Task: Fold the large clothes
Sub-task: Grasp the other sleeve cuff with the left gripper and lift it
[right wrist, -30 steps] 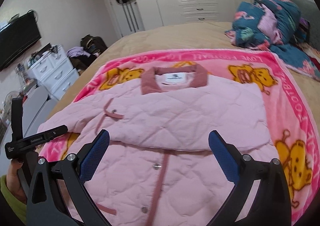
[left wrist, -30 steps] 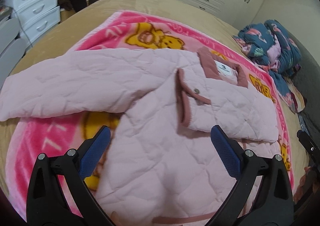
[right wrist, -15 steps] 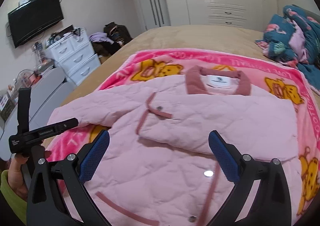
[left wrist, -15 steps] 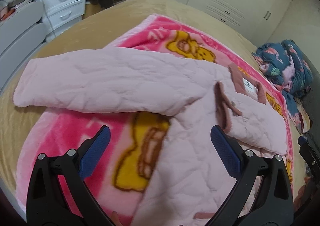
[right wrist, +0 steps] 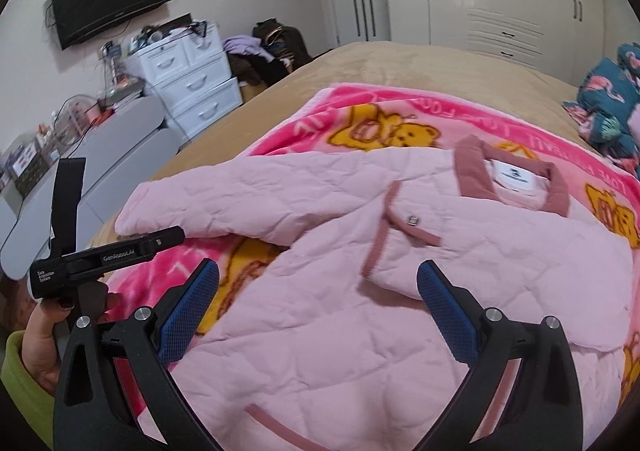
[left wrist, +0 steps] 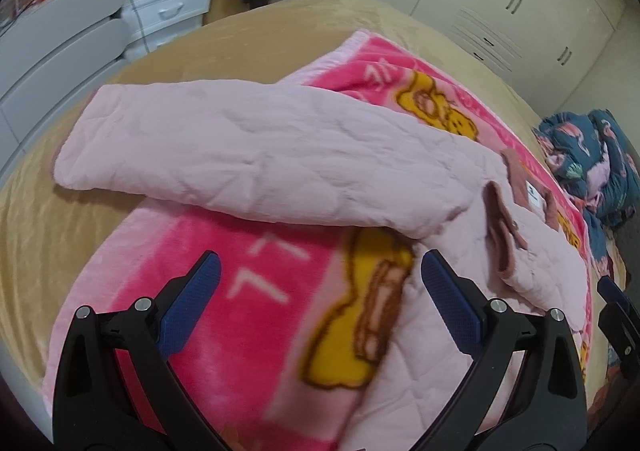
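The pink quilted jacket lies mid-frame on the bear blanket, one side folded in, its other sleeve stretched toward centre left. Judged next: grasp that sleeve. Left gripper and right gripper gape wide, empty.

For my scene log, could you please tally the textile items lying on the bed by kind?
Pink quilted jacket: 1
Pink bear-print blanket: 1
Teal flamingo-print bedding heap: 1
Total: 3
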The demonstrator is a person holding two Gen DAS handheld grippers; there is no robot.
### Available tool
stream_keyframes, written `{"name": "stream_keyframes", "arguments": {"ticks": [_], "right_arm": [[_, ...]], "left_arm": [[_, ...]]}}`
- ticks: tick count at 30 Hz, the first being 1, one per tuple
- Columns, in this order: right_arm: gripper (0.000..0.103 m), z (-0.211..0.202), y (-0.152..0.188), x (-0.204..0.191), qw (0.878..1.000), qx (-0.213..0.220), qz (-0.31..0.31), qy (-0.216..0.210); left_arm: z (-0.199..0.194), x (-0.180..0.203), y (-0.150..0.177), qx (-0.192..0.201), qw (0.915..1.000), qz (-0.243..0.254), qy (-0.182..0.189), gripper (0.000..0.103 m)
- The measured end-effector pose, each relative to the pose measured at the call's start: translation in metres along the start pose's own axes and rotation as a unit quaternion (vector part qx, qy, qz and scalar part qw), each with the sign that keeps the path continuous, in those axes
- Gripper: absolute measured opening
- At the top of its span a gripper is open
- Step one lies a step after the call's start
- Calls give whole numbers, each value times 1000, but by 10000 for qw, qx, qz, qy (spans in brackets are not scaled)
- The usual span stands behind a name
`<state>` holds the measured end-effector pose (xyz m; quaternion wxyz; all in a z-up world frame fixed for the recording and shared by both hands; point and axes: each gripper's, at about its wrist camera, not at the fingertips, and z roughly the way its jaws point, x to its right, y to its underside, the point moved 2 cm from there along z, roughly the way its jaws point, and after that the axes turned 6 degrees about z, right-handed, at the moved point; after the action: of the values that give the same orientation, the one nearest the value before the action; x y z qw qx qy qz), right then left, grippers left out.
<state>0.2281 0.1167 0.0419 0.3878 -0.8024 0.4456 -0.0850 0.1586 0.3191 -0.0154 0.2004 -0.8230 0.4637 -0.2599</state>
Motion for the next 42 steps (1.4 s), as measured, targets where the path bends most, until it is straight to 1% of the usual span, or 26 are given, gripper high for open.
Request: {"name": "stream_keyframes", "arguments": {"ticks": [6, 12, 20, 23, 26, 31, 33, 35, 37, 38, 39, 40, 41, 42], "right_arm": [[99, 23, 1, -28, 9995, -187, -216, -132], [99, 43, 6, -46, 9985, -350, -369, -203], [99, 68, 16, -66, 9964, -593, -547, -272], [99, 72, 20, -66, 9959, -649, -557, -282], [99, 71, 24, -62, 9960, -669, -535, -265], [99, 65, 24, -44, 9975, -609, -274, -212], [99, 63, 23, -36, 9979, -593, -156, -206], [99, 59, 23, -29, 9983, -547, -87, -172], [99, 55, 23, -23, 9986, -508, 14, -154], [99, 52, 23, -19, 9987, -485, 79, -154], [99, 50, 24, -16, 9987, -464, 136, -157], [99, 47, 24, -13, 9987, -443, 194, -162], [99, 45, 25, -10, 9987, -424, 233, -157], [99, 43, 25, -8, 9987, -410, 254, -150]], "left_arm": [[4, -32, -2, 15, 9995, -322, -75, 94], [13, -53, -5, 41, 9988, -457, -141, 94], [32, -96, -11, 18, 9945, -1034, -177, 94], [39, -116, -16, 115, 9904, -1371, -92, 94], [48, -137, -20, 128, 9837, -1792, -1, 94], [66, -173, -25, 126, 9657, -2589, 146, 94], [66, -180, -28, 168, 9628, -2695, 84, 94], [67, -185, -33, 217, 9606, -2771, -55, 94], [69, -188, -36, 235, 9577, -2866, -60, 93], [70, -189, -38, 233, 9576, -2869, -96, 86], [69, -189, -39, 236, 9581, -2847, -222, 79], [67, -189, -41, 234, 9588, -2817, -295, 71], [66, -189, -43, 242, 9590, -2808, -301, 61], [60, -188, -44, 307, 9598, -2778, -253, 54]]}}
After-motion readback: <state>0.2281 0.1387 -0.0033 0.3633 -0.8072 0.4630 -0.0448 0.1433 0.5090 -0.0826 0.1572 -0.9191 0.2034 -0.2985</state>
